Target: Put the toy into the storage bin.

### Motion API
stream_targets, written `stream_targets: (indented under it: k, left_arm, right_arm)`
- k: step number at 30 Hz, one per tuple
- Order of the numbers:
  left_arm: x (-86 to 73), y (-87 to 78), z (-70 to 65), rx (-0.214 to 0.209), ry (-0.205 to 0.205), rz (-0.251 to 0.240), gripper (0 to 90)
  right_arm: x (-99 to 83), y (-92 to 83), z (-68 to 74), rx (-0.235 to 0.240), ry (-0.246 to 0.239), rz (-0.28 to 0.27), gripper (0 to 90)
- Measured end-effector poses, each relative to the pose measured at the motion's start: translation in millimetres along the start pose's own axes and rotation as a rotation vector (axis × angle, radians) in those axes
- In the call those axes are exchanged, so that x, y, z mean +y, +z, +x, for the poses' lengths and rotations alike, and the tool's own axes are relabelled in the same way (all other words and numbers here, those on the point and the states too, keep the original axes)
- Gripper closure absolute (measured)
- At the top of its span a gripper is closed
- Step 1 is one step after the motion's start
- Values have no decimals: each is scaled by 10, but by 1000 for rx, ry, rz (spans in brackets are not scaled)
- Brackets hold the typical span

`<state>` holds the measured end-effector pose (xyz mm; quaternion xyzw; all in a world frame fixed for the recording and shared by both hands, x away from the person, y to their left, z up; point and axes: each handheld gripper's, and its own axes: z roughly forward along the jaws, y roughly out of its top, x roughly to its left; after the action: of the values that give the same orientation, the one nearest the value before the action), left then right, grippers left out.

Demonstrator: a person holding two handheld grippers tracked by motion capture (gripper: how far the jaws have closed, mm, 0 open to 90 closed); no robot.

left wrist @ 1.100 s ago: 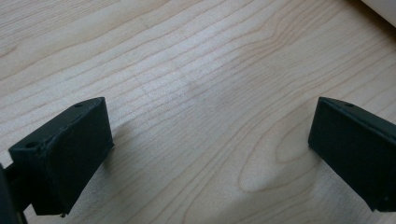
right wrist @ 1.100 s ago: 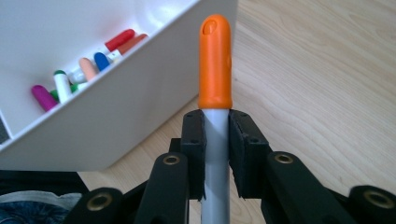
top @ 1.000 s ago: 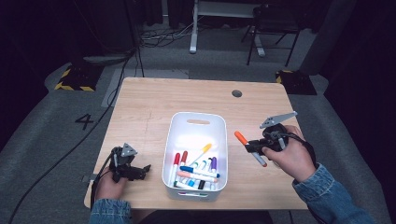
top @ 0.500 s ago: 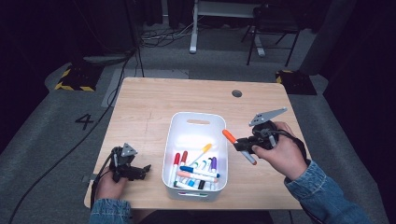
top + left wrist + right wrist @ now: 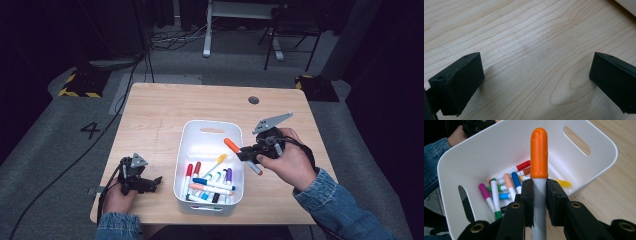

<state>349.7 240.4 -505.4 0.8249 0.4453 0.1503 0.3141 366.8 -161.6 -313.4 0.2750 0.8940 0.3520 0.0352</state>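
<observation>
My right gripper (image 5: 248, 151) (image 5: 539, 191) is shut on an orange-capped marker (image 5: 231, 146) (image 5: 539, 157), its grey barrel clamped between the jaws. The orange cap reaches over the right rim of the white bin (image 5: 210, 127) (image 5: 596, 137). Several coloured markers (image 5: 210, 182) (image 5: 499, 187) lie in the near half of the bin. My left gripper (image 5: 145, 183) (image 5: 534, 82) rests at the table's front left corner, open, with bare wood between its jaws.
The wooden table (image 5: 165, 110) has a round grommet (image 5: 253, 100) at its back right. Cables and a desk frame (image 5: 210, 30) stand on the floor behind. A floor mark "4" (image 5: 91, 130) lies left of the table.
My right gripper has carried the orange-capped marker leftward from the table's right side to the bin's right rim. The left gripper has stayed put.
</observation>
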Motion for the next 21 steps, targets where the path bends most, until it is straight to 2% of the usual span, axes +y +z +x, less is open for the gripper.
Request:
stream_targets:
  k: [7, 12, 21]
  left_arm:
    - [3, 2, -1, 9, 7, -6, 0]
    - [3, 2, -1, 8, 7, -6, 0]
    - [3, 0, -1, 9, 7, -6, 0]
  right_arm:
    - [98, 77, 54, 12, -27, -2, 775]
    - [128, 121, 104, 33, -14, -24, 775]
    - [190, 231, 214, 65, -37, -30, 774]
